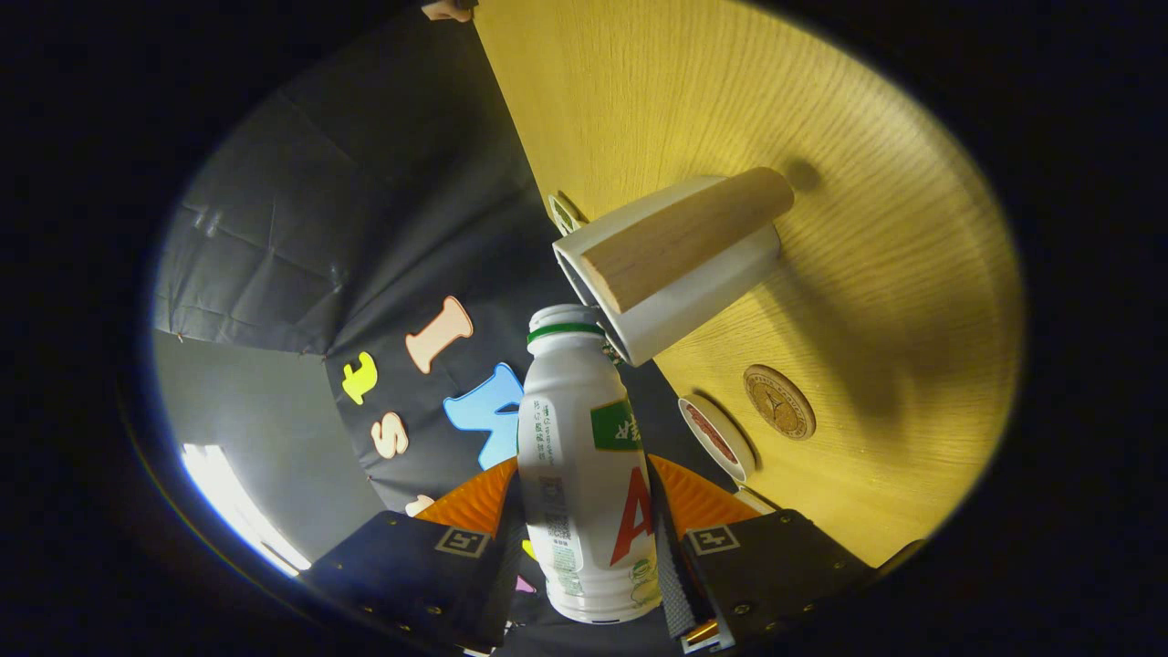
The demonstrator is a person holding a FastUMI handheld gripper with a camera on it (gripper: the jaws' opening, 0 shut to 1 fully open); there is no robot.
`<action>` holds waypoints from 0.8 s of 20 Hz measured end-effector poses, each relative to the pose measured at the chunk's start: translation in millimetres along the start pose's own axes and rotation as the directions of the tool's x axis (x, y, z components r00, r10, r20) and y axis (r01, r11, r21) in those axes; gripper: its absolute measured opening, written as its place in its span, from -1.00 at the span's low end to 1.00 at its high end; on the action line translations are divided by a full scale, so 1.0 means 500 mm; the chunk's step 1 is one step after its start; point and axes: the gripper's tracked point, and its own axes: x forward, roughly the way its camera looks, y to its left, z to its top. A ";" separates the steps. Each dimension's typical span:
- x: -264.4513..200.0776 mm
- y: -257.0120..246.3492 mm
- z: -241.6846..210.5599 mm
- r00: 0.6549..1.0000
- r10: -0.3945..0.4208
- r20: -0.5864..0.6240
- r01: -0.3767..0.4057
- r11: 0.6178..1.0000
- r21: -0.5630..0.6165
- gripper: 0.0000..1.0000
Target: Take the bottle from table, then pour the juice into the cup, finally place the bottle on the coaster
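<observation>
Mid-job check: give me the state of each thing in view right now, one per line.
tool: shut on the bottle, rolled over for the pour.
bottle: held between the fingers, mouth at the cup's rim; whether it is capped, cannot tell.
cup: on the table, wooden handle facing the camera; contents hidden.
coaster: on the table beside the cup, nothing on it.

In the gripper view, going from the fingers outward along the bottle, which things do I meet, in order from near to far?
Gripper shut on the white bottle → the bottle's cap → white cup with its wooden handle, standing on the wooden table.
</observation>
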 end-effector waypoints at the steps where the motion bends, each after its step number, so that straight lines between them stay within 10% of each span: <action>1: 0.001 -0.002 0.000 1.000 -0.008 0.007 0.008 1.000 0.013 0.27; 16: 0.007 0.004 -0.001 0.998 -0.038 0.057 0.031 0.991 0.130 0.27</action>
